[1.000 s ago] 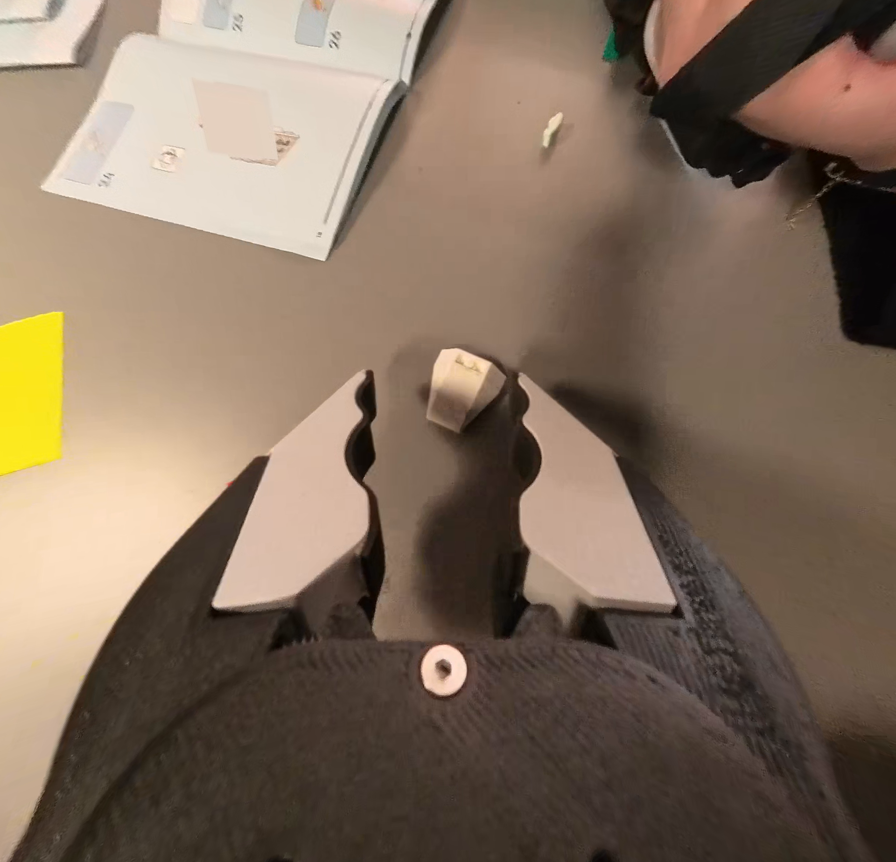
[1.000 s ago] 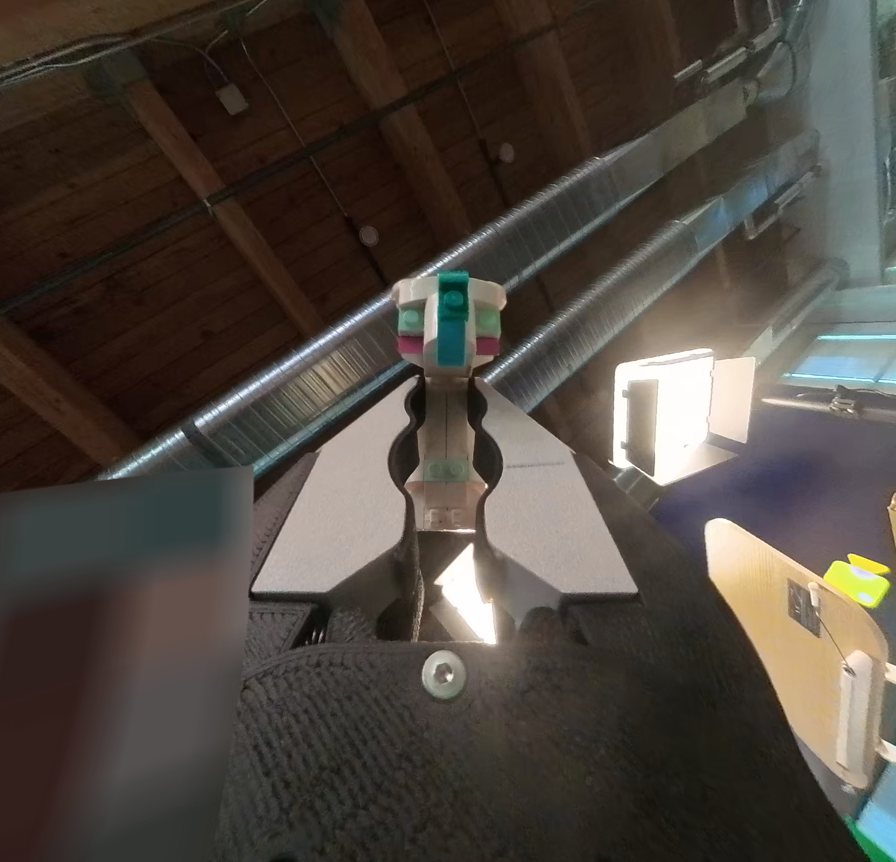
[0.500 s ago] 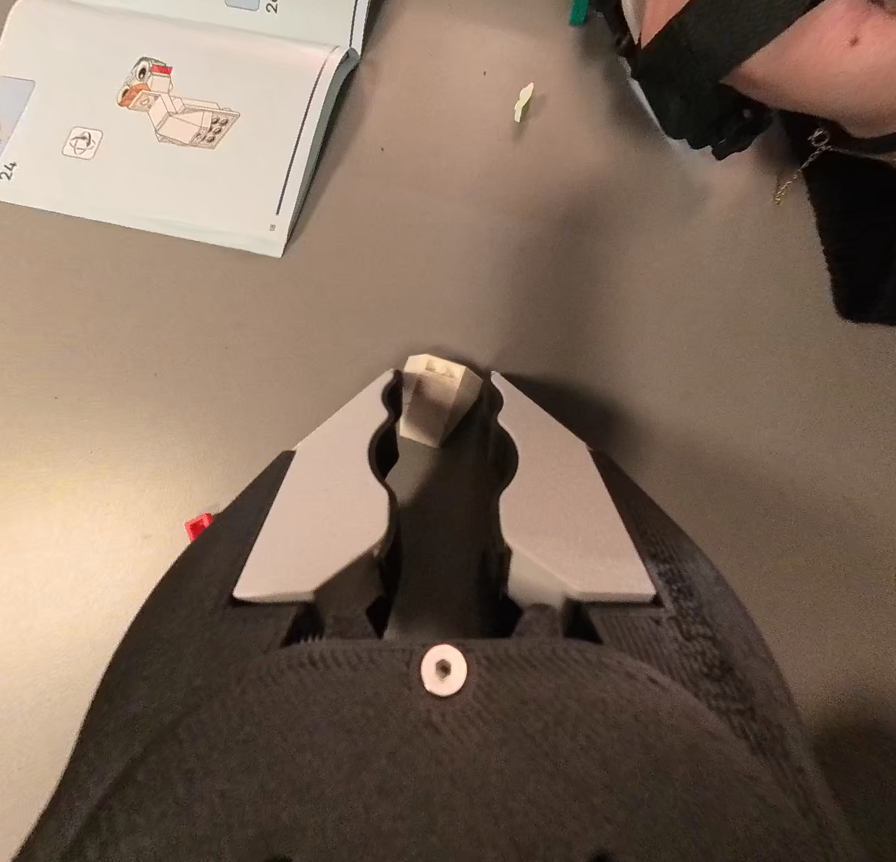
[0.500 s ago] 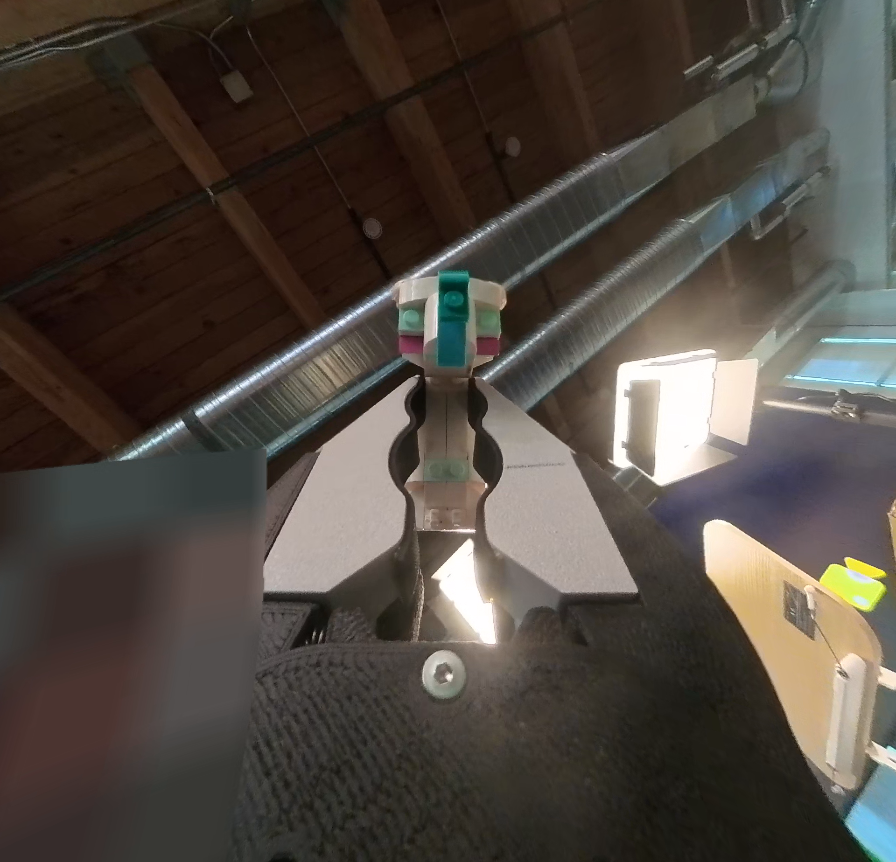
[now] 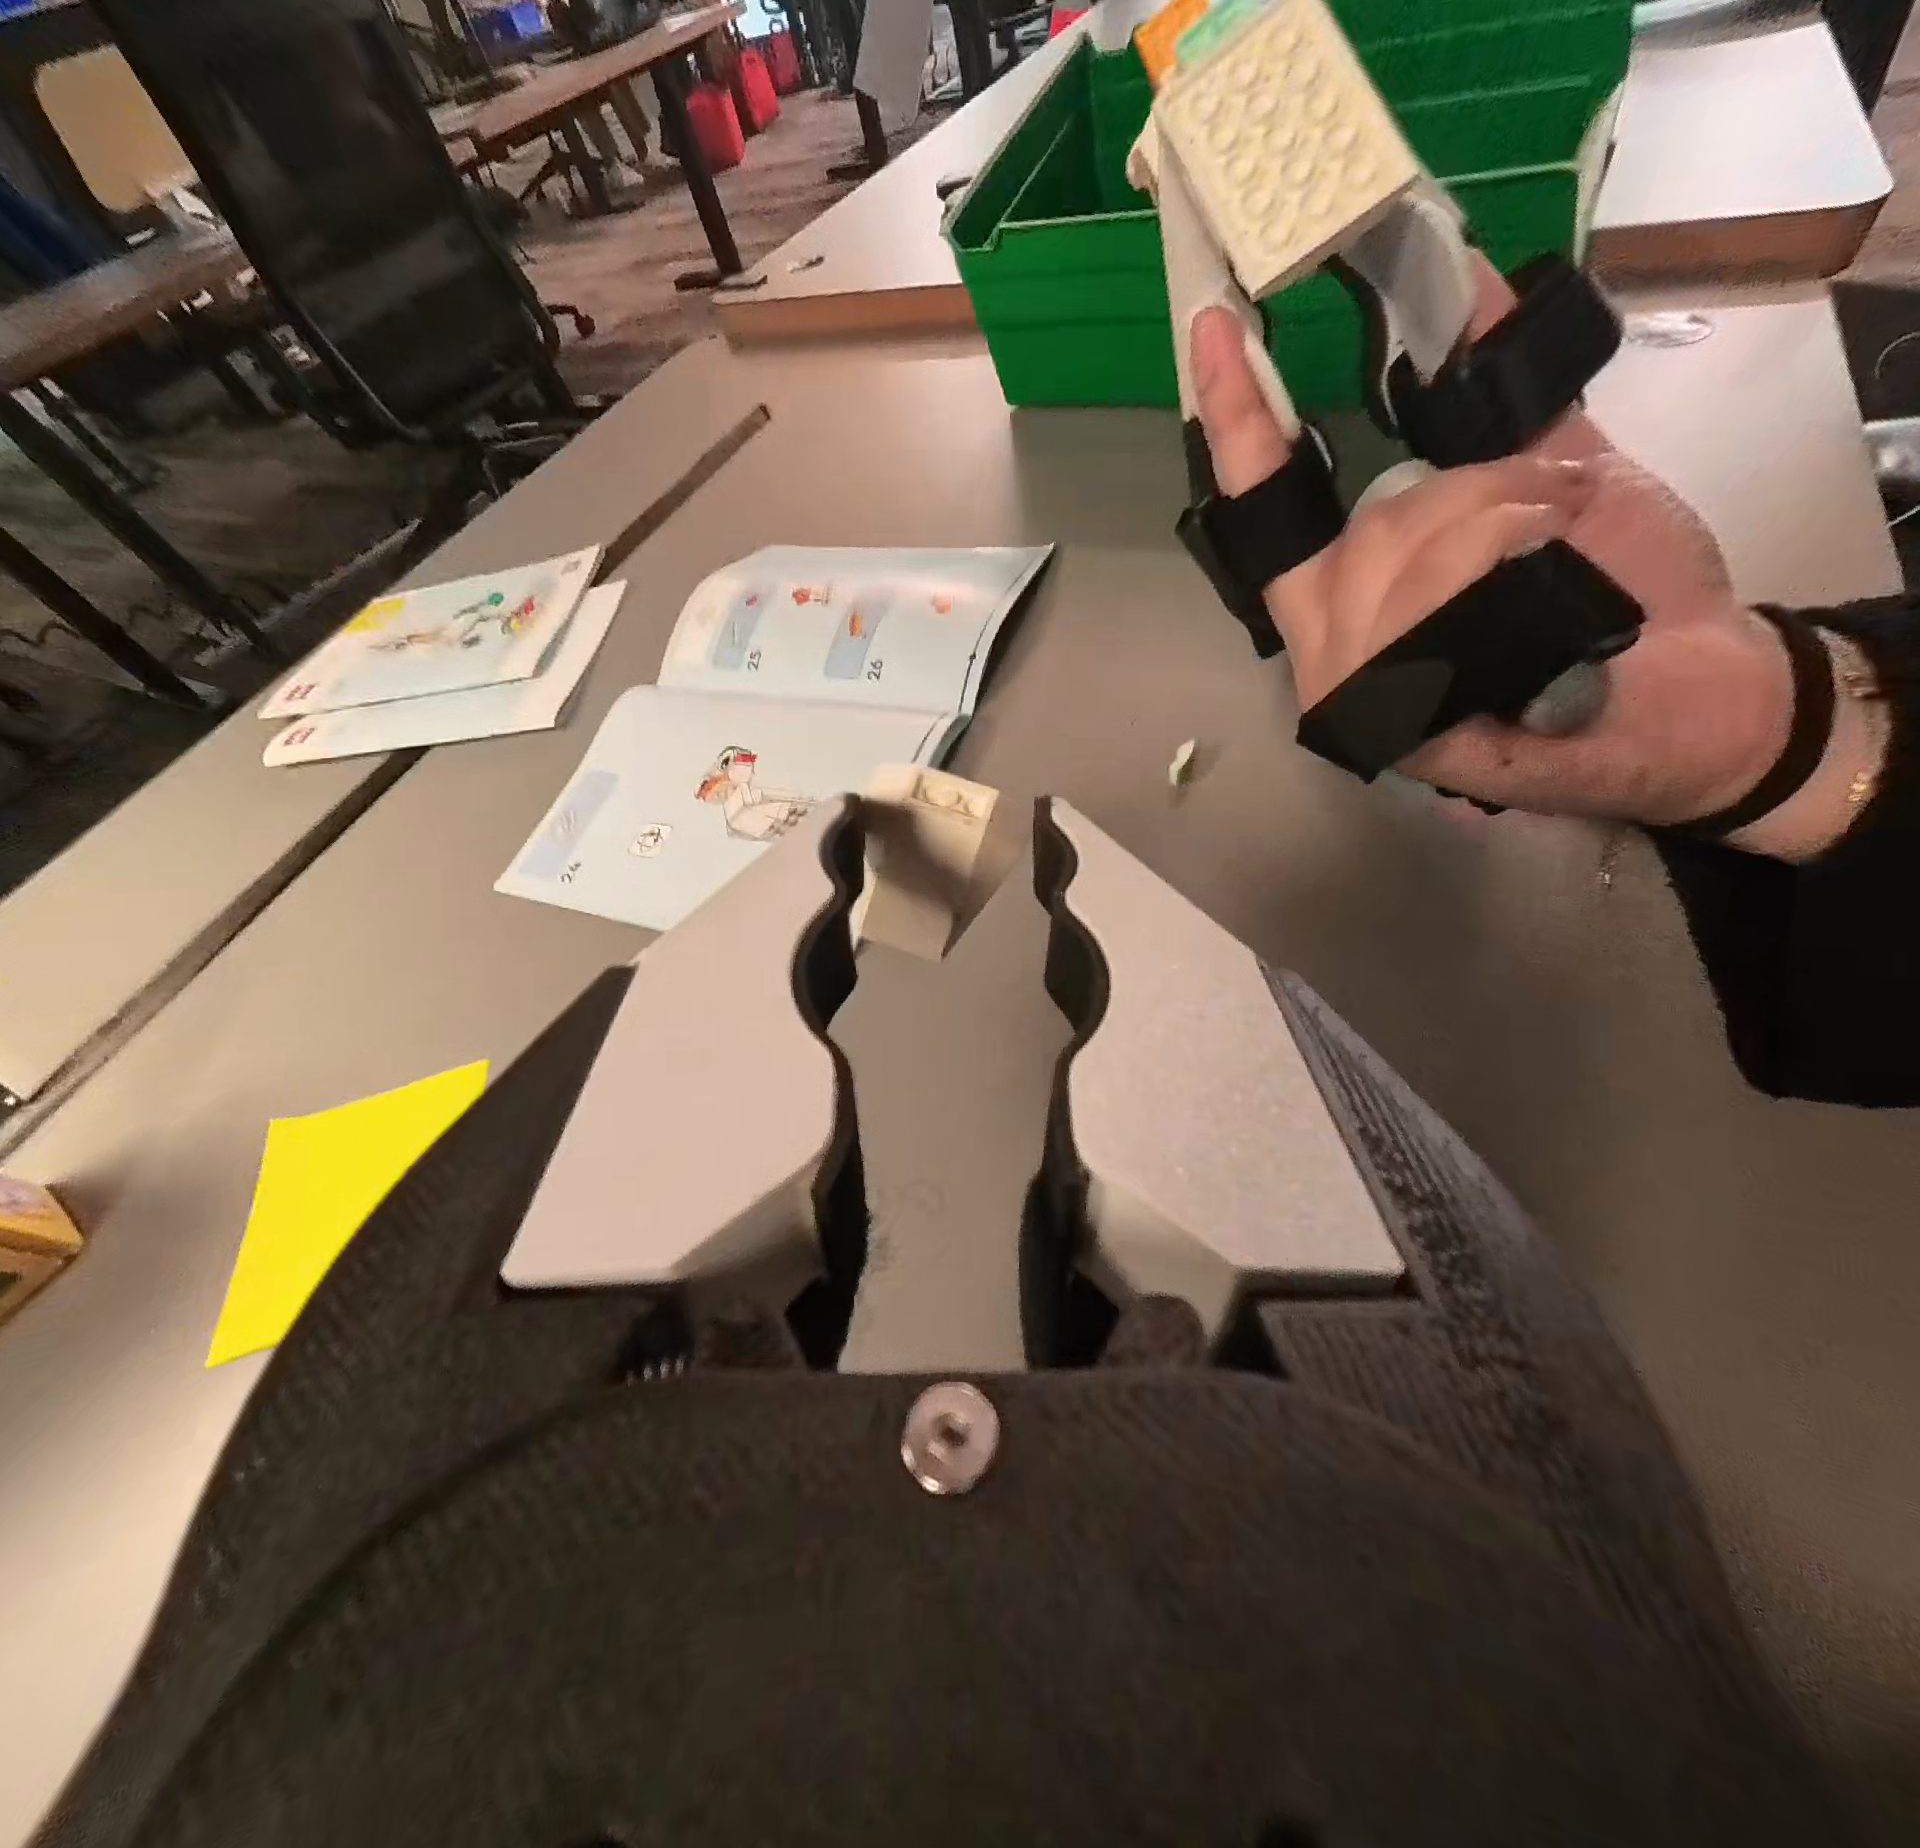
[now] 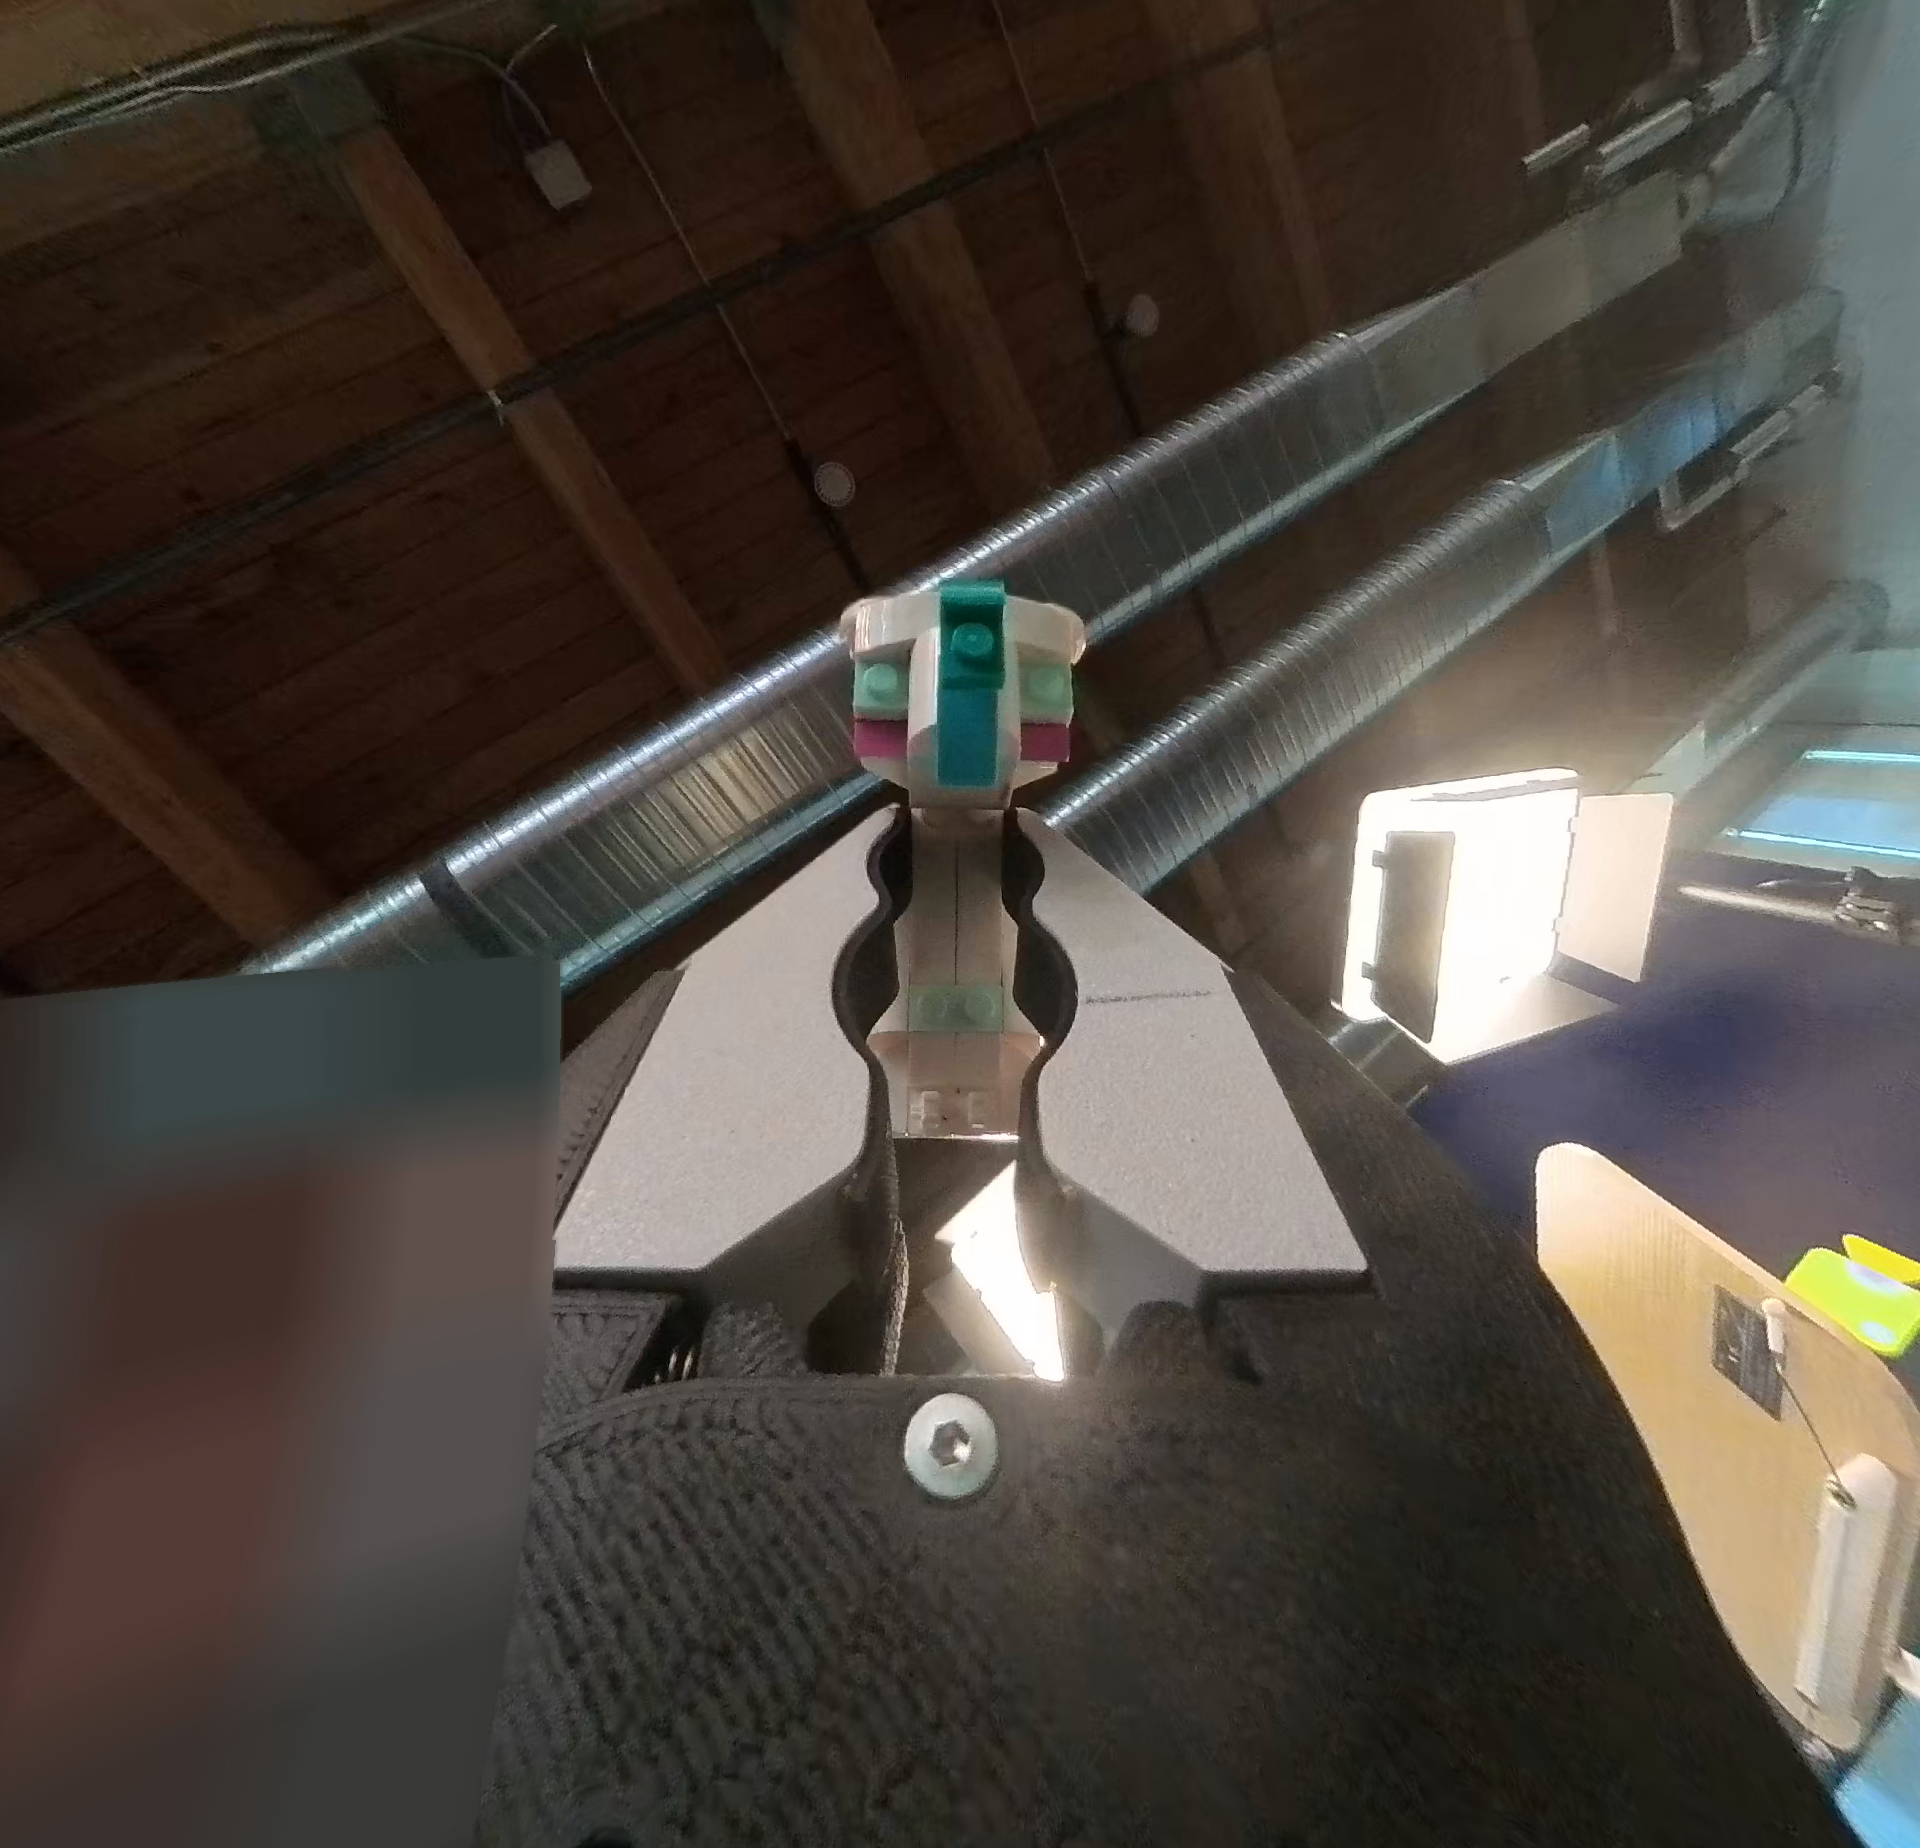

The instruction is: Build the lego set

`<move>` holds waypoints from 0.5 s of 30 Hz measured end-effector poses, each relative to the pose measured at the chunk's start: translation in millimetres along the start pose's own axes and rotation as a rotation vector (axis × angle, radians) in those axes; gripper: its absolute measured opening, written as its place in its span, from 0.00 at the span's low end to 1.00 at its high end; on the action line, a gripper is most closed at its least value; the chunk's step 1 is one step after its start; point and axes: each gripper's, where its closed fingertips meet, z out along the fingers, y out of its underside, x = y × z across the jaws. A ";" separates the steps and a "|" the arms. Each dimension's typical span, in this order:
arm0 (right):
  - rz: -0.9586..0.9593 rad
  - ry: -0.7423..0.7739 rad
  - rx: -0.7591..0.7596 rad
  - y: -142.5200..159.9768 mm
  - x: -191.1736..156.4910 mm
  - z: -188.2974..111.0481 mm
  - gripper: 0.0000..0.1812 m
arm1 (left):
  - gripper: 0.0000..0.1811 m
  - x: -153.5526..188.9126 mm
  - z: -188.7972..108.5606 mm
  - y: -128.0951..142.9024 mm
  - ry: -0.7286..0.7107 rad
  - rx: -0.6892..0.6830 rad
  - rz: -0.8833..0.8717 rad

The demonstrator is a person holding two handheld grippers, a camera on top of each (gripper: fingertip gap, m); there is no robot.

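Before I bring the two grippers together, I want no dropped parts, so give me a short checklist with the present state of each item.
1. Left gripper grips the white slope brick: ok, the brick is off the table between the fingertips, though it sits tilted.
2. Right gripper holds the lego model: ok, its narrow body is clamped between the fingers.
3. Model's studded white plate faces the left gripper: ok.
4. Brick's mating face turned toward that plate: cannot tell.
5. Path between the grippers is free: ok, only the open instruction booklet and a small loose piece lie below on the table.
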 end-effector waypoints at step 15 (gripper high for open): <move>-0.018 0.009 -0.039 4.4 0.5 0.3 0.08 | 0.17 32.0 12.9 93.9 0.122 -0.442 -0.083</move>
